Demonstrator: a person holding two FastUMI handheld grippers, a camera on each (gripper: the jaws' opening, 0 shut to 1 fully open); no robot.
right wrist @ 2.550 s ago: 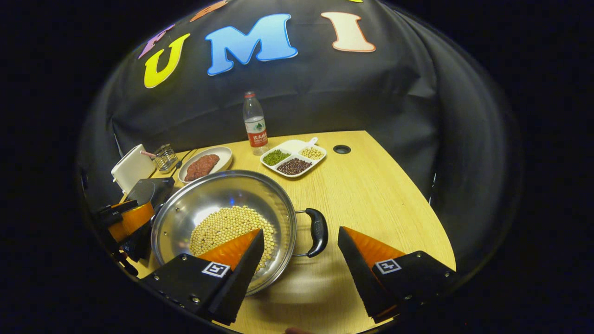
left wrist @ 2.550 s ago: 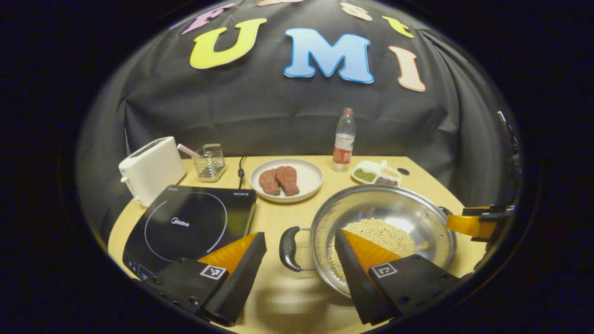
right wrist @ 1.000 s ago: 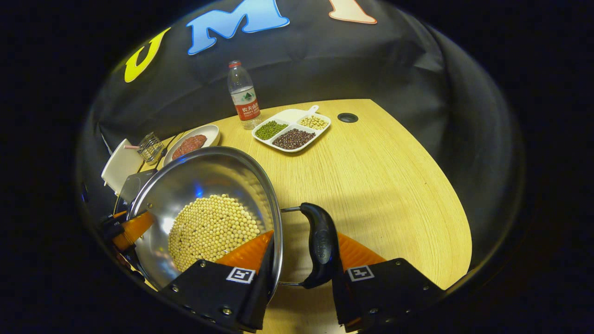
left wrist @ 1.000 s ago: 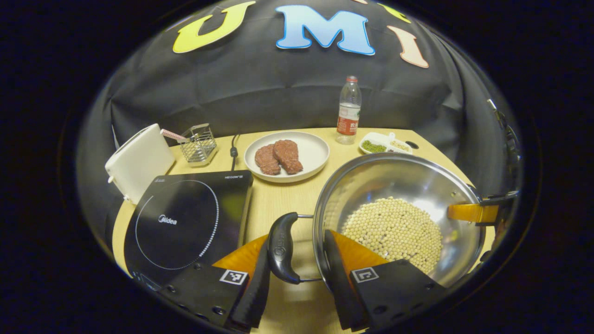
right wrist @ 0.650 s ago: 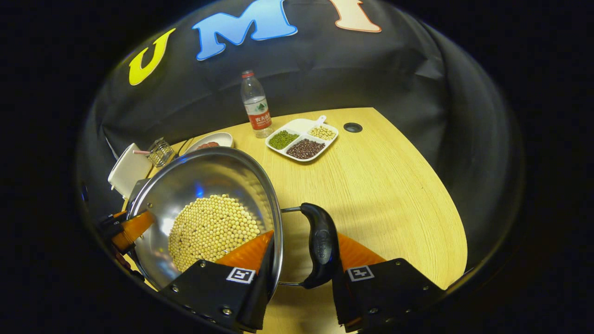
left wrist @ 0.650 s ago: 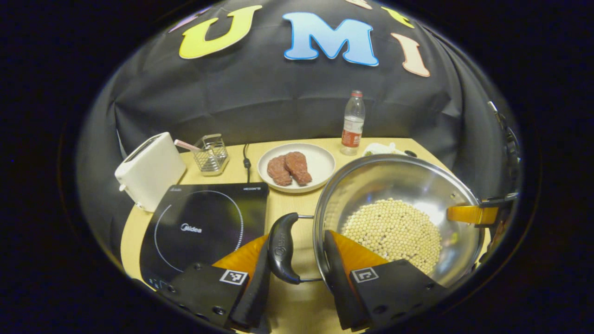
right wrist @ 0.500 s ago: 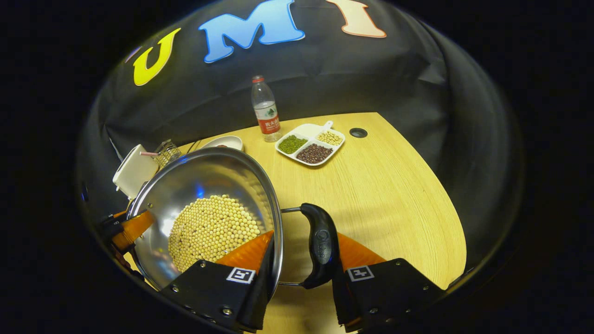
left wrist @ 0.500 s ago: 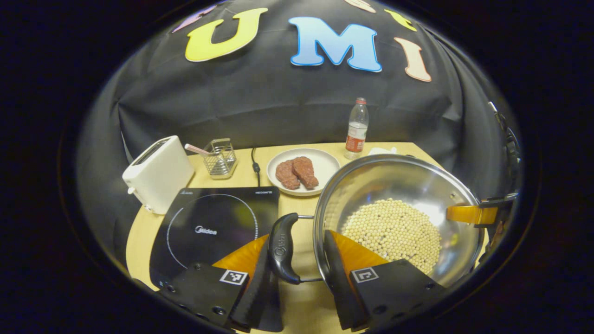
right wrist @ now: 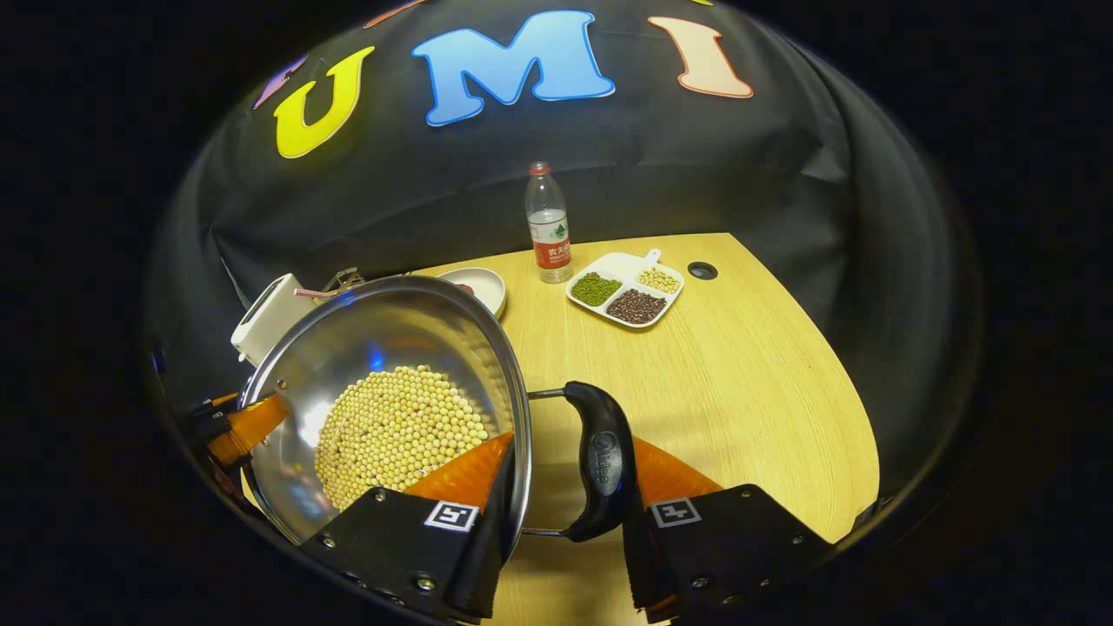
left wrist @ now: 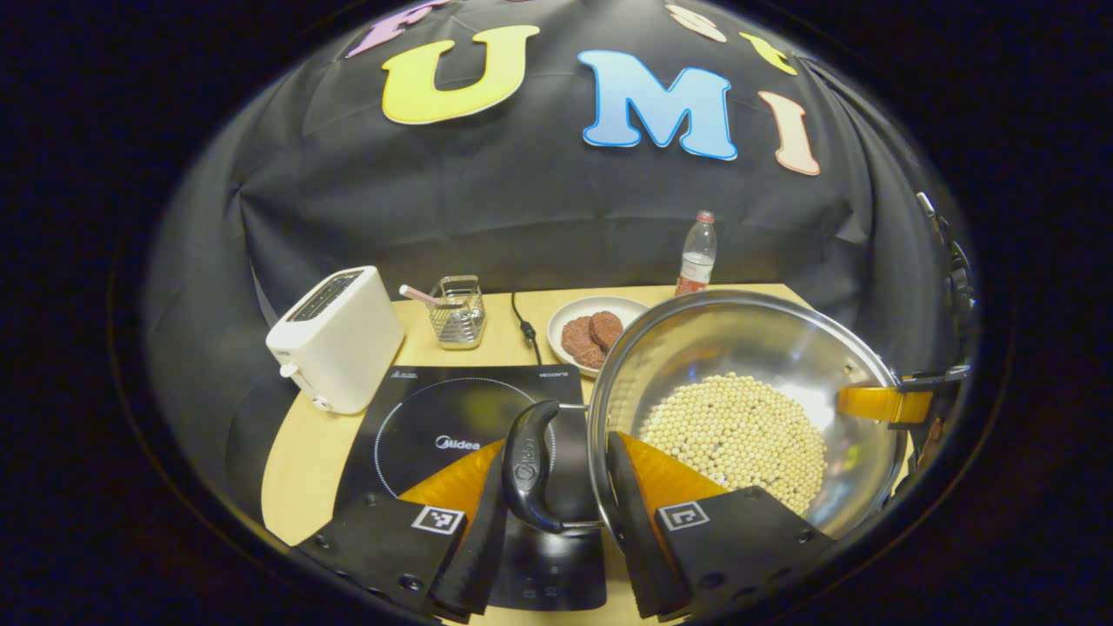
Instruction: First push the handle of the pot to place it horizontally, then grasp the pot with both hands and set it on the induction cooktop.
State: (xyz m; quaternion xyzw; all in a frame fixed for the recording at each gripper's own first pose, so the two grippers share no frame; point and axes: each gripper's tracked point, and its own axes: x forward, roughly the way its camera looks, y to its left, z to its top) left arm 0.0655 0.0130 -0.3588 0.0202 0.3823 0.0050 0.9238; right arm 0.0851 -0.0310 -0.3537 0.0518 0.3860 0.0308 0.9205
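The left gripper (left wrist: 549,522) has its jaws closed on the pot's (left wrist: 748,348) left handle (left wrist: 528,465); the right gripper (right wrist: 565,522) likewise clamps the right handle (right wrist: 602,461). The pot hangs partly over the induction cooktop's (left wrist: 435,417) right edge. Behind it, a toaster (left wrist: 335,337) stands at the counter's (right wrist: 748,365) left edge.

I see a pale wood-grain bench (right wrist: 739,365) with a round cable hole (right wrist: 702,270), backed by creased black cloth wall (left wrist: 522,209); dim lighting.

Your left gripper (left wrist: 549,522) and right gripper (right wrist: 565,513) each clamp a black side handle (left wrist: 527,465) of the steel pot (left wrist: 748,409).
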